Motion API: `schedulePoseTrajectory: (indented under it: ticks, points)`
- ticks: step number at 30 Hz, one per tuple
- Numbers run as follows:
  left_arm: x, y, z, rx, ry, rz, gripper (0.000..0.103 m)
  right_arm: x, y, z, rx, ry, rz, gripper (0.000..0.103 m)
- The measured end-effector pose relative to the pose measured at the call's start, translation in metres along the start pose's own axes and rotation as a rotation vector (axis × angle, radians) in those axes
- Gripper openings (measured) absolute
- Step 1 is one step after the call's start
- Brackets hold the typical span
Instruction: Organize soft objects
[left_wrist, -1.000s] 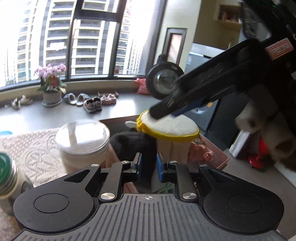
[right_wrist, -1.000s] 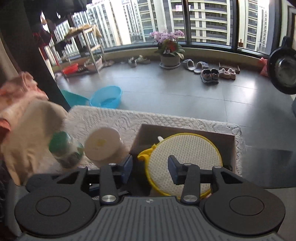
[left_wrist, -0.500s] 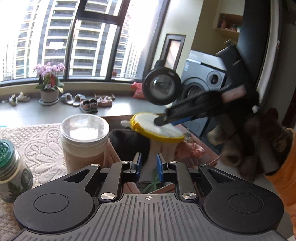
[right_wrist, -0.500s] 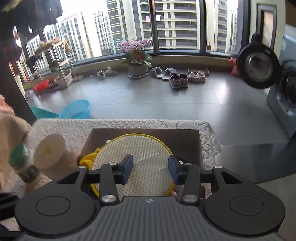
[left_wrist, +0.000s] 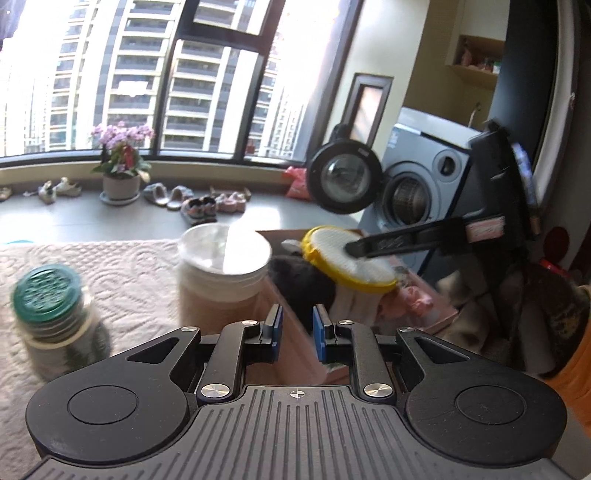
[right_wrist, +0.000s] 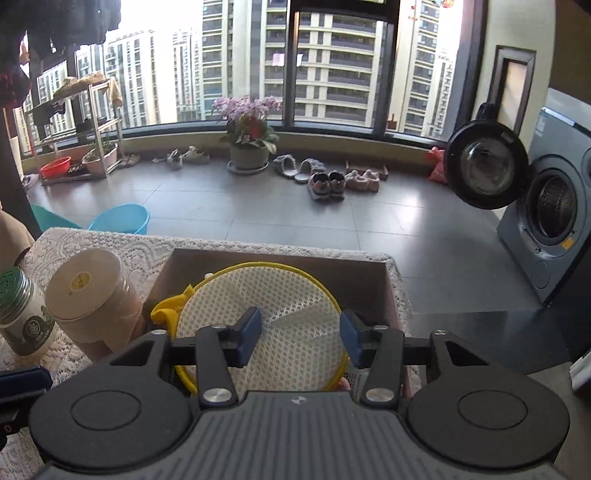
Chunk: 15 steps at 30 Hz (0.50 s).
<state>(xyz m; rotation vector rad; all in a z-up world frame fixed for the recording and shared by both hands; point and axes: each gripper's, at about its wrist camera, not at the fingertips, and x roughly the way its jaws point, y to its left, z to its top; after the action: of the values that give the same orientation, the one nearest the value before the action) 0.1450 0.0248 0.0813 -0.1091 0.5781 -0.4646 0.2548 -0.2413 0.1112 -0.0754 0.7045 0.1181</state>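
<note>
The right gripper (right_wrist: 300, 334) hangs right over the open cardboard box (right_wrist: 365, 275) at the table's near corner, and its jaws are spreading apart as I watch. Below and between its blue pads (right_wrist: 246, 336) sits a round white mesh pouch with a yellow rim (right_wrist: 258, 317), lying on top of whatever else fills the box. The pads stand clear of the mesh on both sides, so the pouch is let go rather than gripped. A knot of yellow cloth (right_wrist: 168, 308) sticks out at the pouch's left edge.

From the left side, the same pouch (left_wrist: 349, 260) rests tilted on a heap of soft things in the box: something dark and furry (left_wrist: 303, 282) under it, and a pink piece (left_wrist: 413, 299) further right. One black finger of the right gripper (left_wrist: 360, 246) reaches in from the right and lies against the pouch's top.

The left gripper (left_wrist: 297, 332) hovers just in front of the box's near wall, its jaws nearly together with a narrow slit between them and nothing caught there. To its left, close by, stands a tall jar with a white lid (left_wrist: 223, 269), and further left a smaller jar with a green lid (left_wrist: 50, 306), both on the lace tablecloth (left_wrist: 122, 266).
</note>
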Motion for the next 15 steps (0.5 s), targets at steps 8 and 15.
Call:
schedulePoseTrajectory:
  ticks: [8,15]
  points:
    - [-0.034,0.021,-0.019,0.027,0.050,0.063,0.020,-0.068,0.024,-0.013,-0.004,-0.098,0.002,0.066]
    - [-0.067,0.031,-0.061,0.088,0.155,0.210,0.020,-0.097,0.073,-0.071,-0.027,-0.057,0.066,0.070]
